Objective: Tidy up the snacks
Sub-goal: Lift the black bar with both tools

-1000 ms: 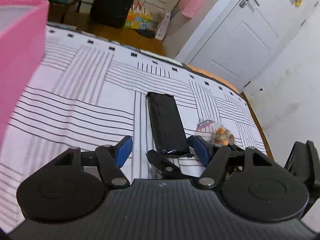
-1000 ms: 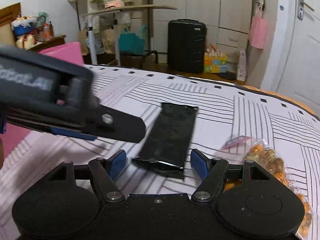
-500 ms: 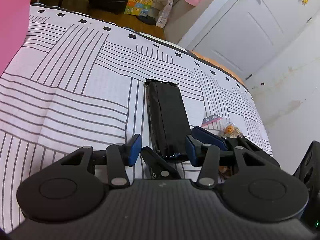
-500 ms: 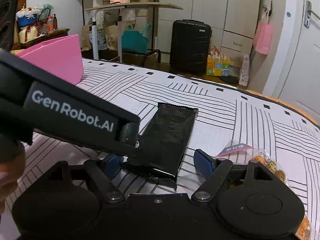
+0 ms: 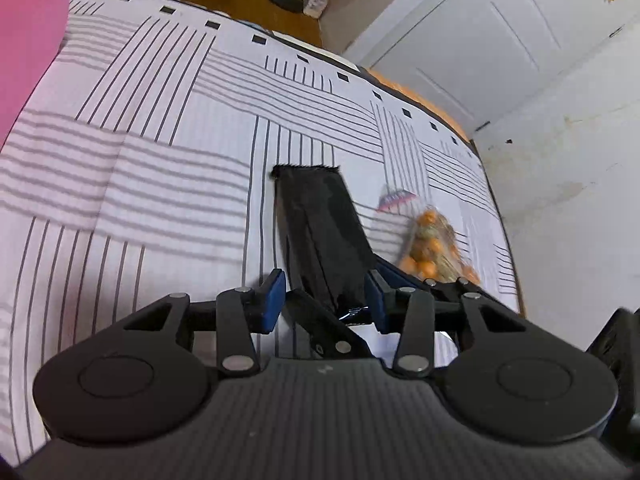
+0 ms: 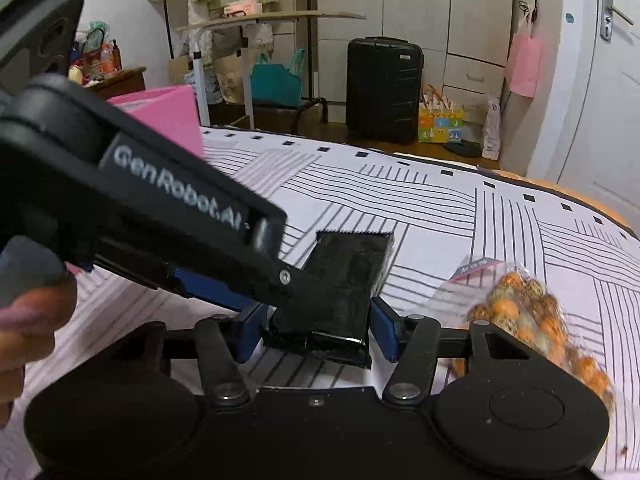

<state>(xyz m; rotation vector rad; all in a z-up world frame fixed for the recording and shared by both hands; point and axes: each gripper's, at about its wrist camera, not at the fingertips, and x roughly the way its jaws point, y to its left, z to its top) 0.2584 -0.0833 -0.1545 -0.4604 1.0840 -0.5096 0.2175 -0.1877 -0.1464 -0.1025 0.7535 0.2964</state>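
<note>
Both grippers meet at the near end of a black foil packet on the striped bedsheet.

The left gripper (image 6: 280,280) reads "GenRobot.AI" in white on its black arm (the only lettering legible). The black packet (image 5: 320,232) is glossy, long and flat, with a serrated far edge; its near end sits between the left gripper's (image 5: 324,300) blue pads (image 5: 274,294), which stand a little apart from its sides. The right gripper (image 6: 316,332) has its pads right against the packet (image 6: 344,280); a firm pinch seems likely, but I cannot tell. Just to the right lies a clear crinkly bag of orange speckled balls (image 6: 532,320), its pink label blurred. A pink box (image 6: 168,116) stands at the sheet's (image 5: 160,160) far left.
</note>
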